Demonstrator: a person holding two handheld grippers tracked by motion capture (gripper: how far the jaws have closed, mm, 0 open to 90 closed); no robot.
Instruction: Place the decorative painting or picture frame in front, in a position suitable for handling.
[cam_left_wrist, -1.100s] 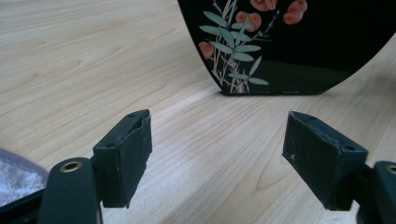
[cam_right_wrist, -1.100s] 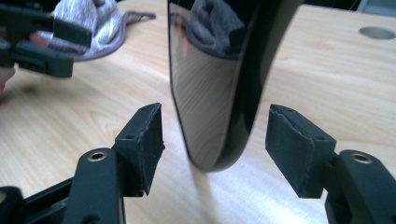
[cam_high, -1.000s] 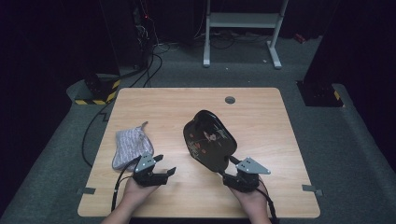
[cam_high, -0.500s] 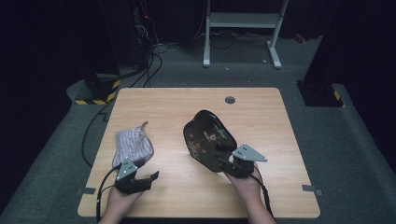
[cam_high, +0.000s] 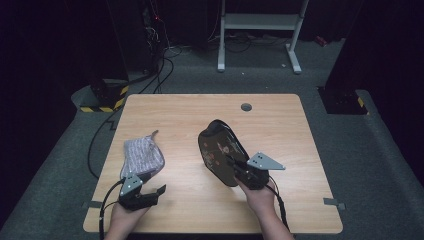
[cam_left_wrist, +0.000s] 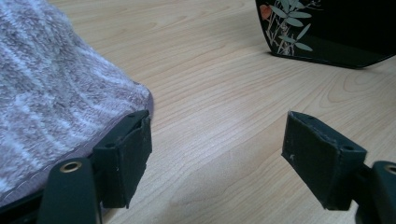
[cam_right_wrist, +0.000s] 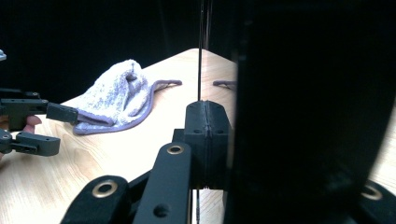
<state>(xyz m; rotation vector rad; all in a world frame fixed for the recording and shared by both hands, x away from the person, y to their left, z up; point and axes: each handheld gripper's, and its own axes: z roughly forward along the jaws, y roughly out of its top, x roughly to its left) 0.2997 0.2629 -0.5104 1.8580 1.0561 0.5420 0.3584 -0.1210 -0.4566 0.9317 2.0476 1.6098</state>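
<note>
Jaws: one tray (cam_high: 220, 150), one cloth (cam_high: 142, 155)

Left hand (cam_high: 122, 214): enters from the bottom edge at the table's near left corner, wrapped around the gripper body.
Left gripper (cam_high: 159, 192): low over the table, pointing right; jaws spread wide, nothing pressed between the pads.
Right hand (cam_high: 260, 200): comes up from the bottom edge right of centre, forearm angled inward.
Right gripper (cam_high: 231, 161): raised, pointing up and left; jaws just closing, apparently clamped on a thin dark edge, though the pads are partly hidden.
</note>
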